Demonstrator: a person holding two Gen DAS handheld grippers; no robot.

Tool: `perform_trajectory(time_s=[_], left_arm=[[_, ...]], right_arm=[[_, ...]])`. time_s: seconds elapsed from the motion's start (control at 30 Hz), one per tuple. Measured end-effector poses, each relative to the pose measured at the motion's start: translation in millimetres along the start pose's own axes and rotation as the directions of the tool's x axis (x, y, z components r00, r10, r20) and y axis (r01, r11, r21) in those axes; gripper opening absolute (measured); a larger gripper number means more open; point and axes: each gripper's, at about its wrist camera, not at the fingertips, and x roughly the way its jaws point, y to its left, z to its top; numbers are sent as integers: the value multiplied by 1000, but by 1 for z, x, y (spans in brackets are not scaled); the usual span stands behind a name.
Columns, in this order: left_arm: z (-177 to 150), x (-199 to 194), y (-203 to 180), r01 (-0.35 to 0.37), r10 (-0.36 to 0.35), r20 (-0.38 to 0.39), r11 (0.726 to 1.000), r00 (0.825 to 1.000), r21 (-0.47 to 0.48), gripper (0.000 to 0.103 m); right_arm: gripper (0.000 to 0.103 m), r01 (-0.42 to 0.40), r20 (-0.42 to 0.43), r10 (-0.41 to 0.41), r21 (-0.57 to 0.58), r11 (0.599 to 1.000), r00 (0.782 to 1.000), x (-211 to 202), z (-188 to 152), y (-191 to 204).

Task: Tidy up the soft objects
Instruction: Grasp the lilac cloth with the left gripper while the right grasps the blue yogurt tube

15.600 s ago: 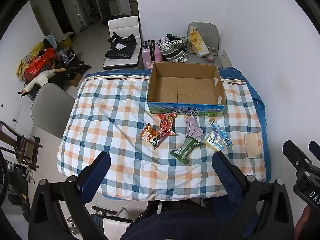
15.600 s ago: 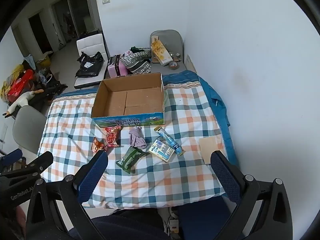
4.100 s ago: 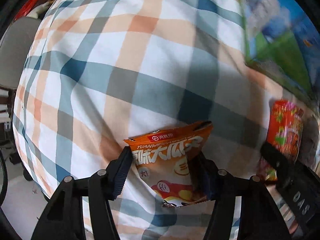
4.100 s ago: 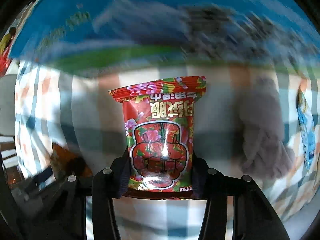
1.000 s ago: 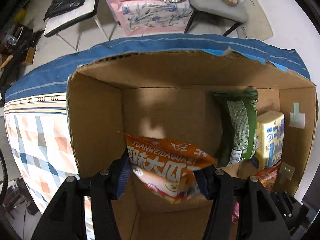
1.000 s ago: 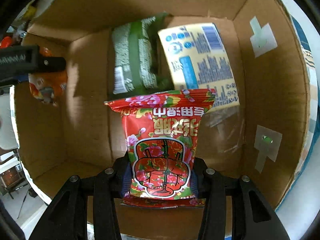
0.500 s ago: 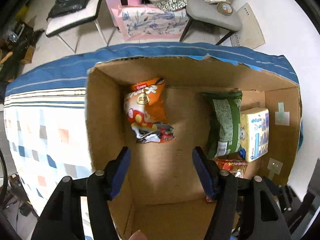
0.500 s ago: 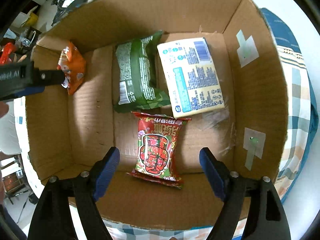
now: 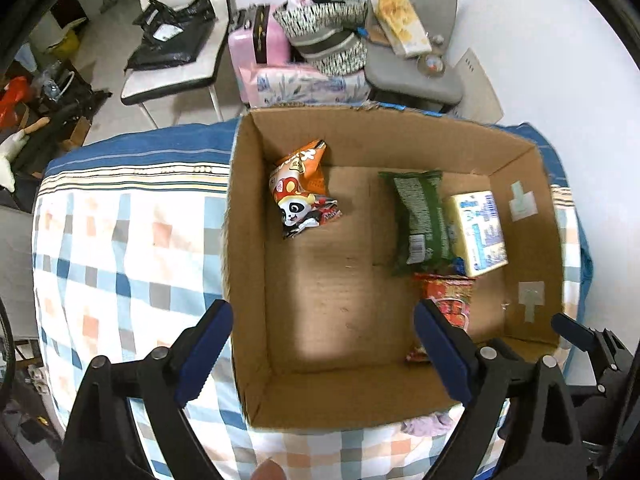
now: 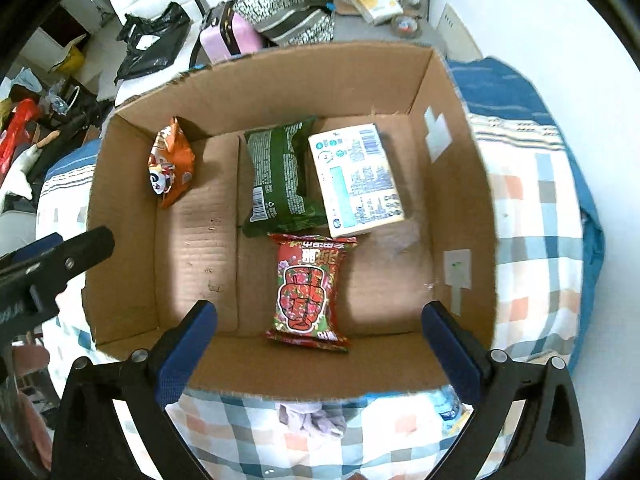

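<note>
The cardboard box [image 9: 248, 240] [image 10: 452, 160] stands on the checked tablecloth. Inside lie an orange panda snack bag [image 9: 300, 188] [image 10: 172, 164], a green packet [image 9: 420, 220] [image 10: 280, 176], a yellow-white packet [image 9: 478, 232] [image 10: 356, 176] and a red snack bag [image 9: 448, 292] [image 10: 308, 284]. My left gripper [image 9: 324, 352] is open and empty above the box's near left part. My right gripper [image 10: 318, 352] is open and empty above the near wall. A purple cloth [image 10: 312, 420] [image 9: 428, 426] and a blue tube [image 10: 448, 404] lie on the cloth in front of the box.
Behind the table stand a white chair with a black bag [image 9: 176, 40], a pink case [image 9: 260, 40], a striped bag [image 9: 328, 36] and a grey chair [image 9: 416, 44] with a snack box. A white wall is on the right. The table edge drops off on the left.
Both grippers have pulled back and up from the box since half a second ago, staying open. A second ago each held its snack bag; both bags now lie in the box.
</note>
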Motion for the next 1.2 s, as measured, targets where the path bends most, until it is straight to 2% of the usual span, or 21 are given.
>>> perform_trajectory(time_s=[0.23, 0.47, 0.7, 0.8, 0.93, 1.07, 1.1, 1.2], left_arm=[[-34, -48, -4, -33, 32, 112, 999, 993, 0, 93], [-68, -94, -13, -91, 84, 229, 996, 970, 19, 93], [-94, -118, -23, -85, 78, 270, 996, 960, 12, 93], [-104, -115, -31, -77, 72, 253, 997, 965, 10, 93], [-116, -84, -45, -47, 44, 158, 999, 987, 15, 92], [-132, -29, -67, -22, 21, 29, 999, 999, 26, 93], [-135, -6, -72, -6, 6, -22, 1000, 1000, 19, 93], [-142, 37, -82, 38, -39, -114, 999, 993, -9, 92]], right_arm=[[103, 17, 93, -14, -29, 999, 996, -44, -25, 5], [103, 13, 191, -7, -29, 999, 982, -92, -54, 1], [103, -26, 258, 30, -16, 1000, 966, -128, -82, -11], [103, -36, 262, 34, 3, 999, 964, -129, -91, -24], [103, -18, 221, 8, 44, 999, 975, -111, -108, -55], [103, -2, 144, -12, 99, 995, 990, -75, -123, -93], [103, 0, 122, -14, 115, 993, 992, -63, -127, -104], [103, -25, 69, 15, 139, 990, 997, -29, -133, -132]])
